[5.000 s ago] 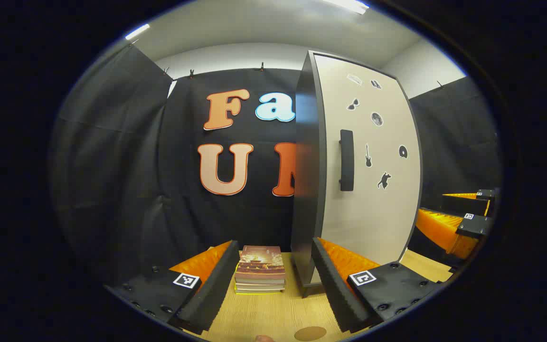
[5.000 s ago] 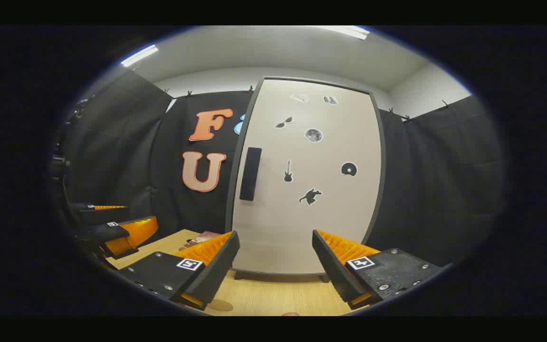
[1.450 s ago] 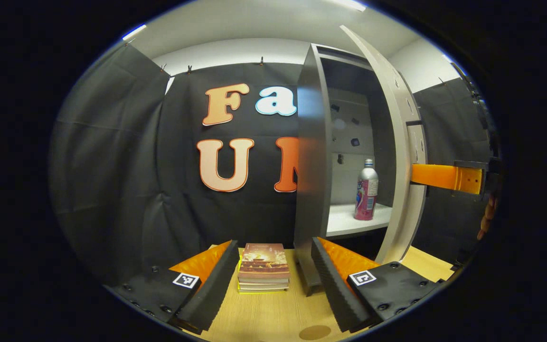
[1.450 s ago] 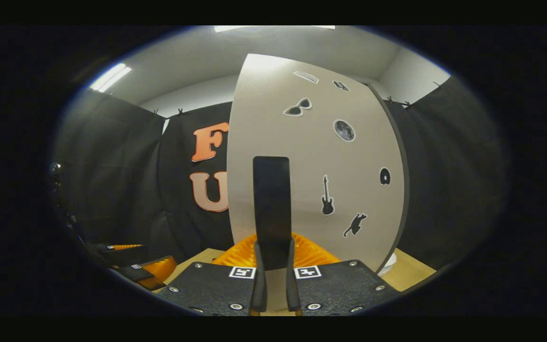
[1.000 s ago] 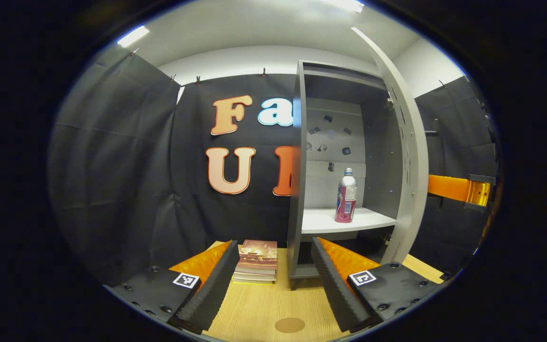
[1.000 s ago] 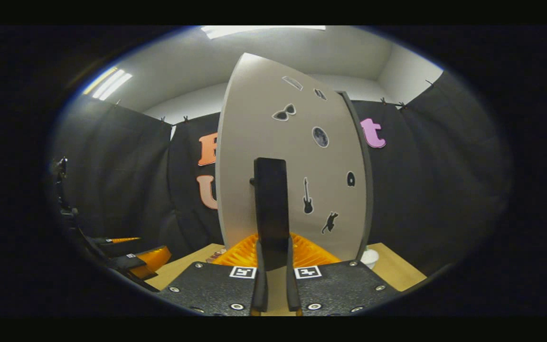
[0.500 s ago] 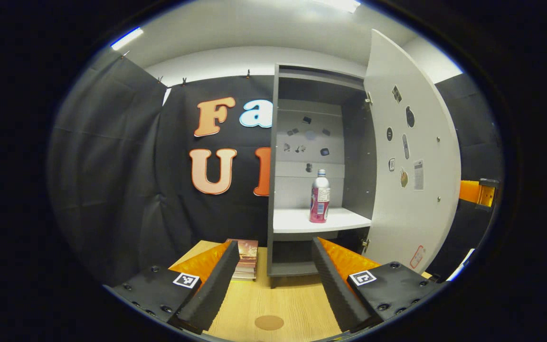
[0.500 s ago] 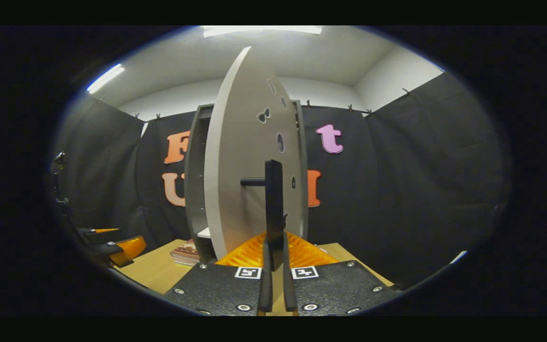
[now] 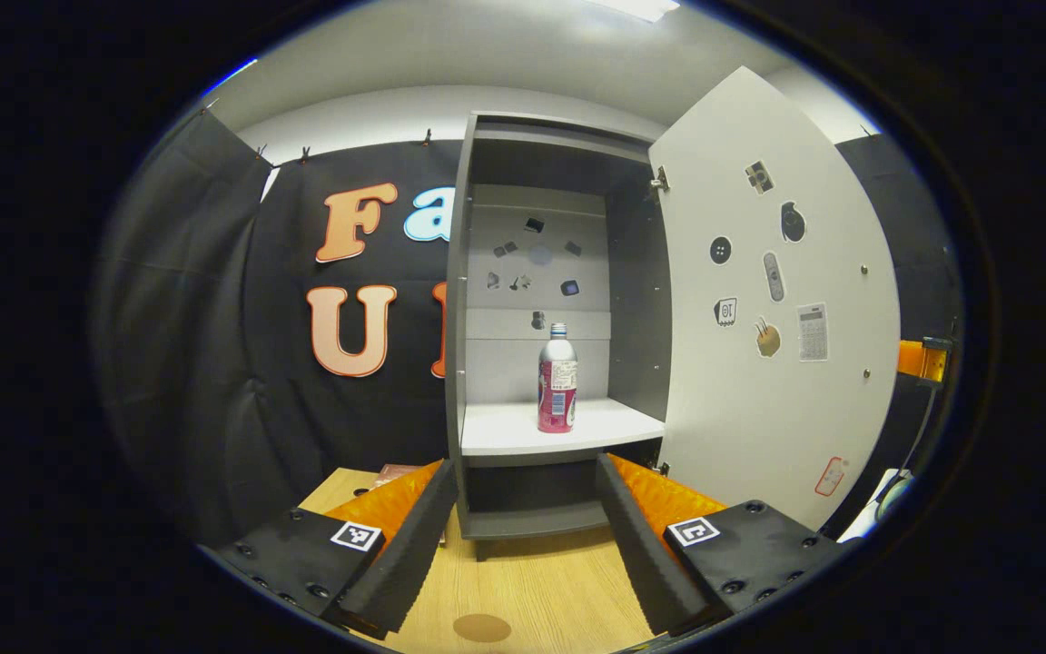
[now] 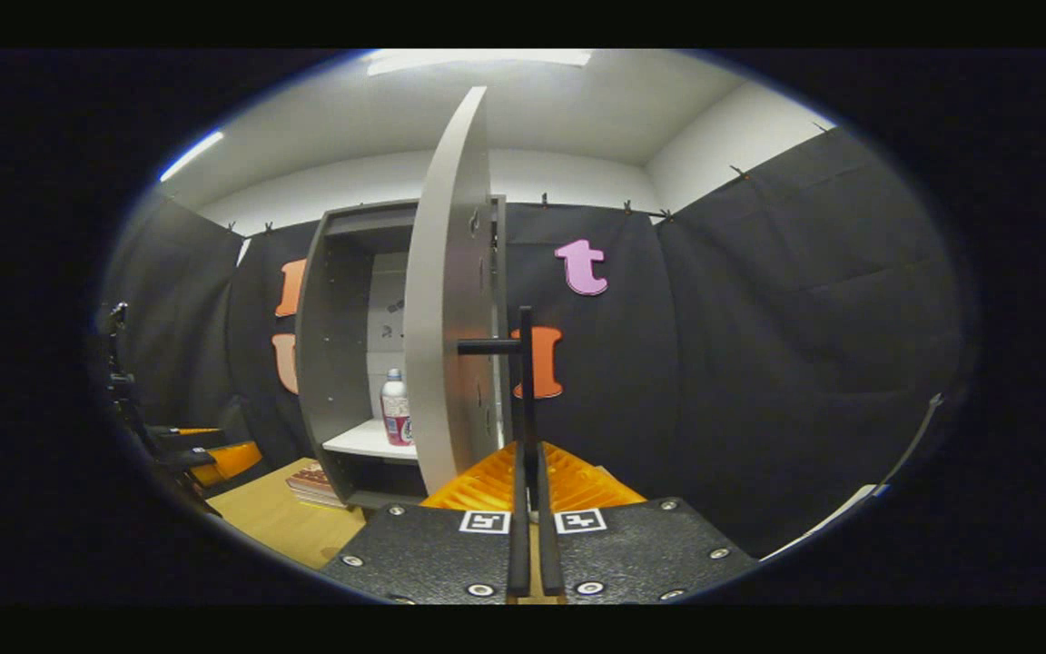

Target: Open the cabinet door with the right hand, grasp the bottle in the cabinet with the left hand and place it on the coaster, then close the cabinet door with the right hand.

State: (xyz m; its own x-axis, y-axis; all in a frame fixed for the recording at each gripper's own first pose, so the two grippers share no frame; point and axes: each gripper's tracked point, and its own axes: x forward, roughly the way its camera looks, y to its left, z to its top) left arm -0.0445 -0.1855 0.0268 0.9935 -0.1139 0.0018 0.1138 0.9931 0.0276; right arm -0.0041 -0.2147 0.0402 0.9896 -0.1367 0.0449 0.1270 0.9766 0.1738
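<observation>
Both jaws of the right gripper are pressed together on the dark handle of the cabinet door, which stands wide open to the right of the cabinet. Inside, the bottle stands upright on the white shelf, apart from the walls. Nearer, the left gripper hovers over the worktop with jaws spread wide and holding nothing; the round coaster lies on the wood between them, well apart from the bottle.

Cabinet door: you've swung it from shut to wide open.
Bottle: now exposed on the shelf.
Right gripper: you've clamped the door handle.
</observation>
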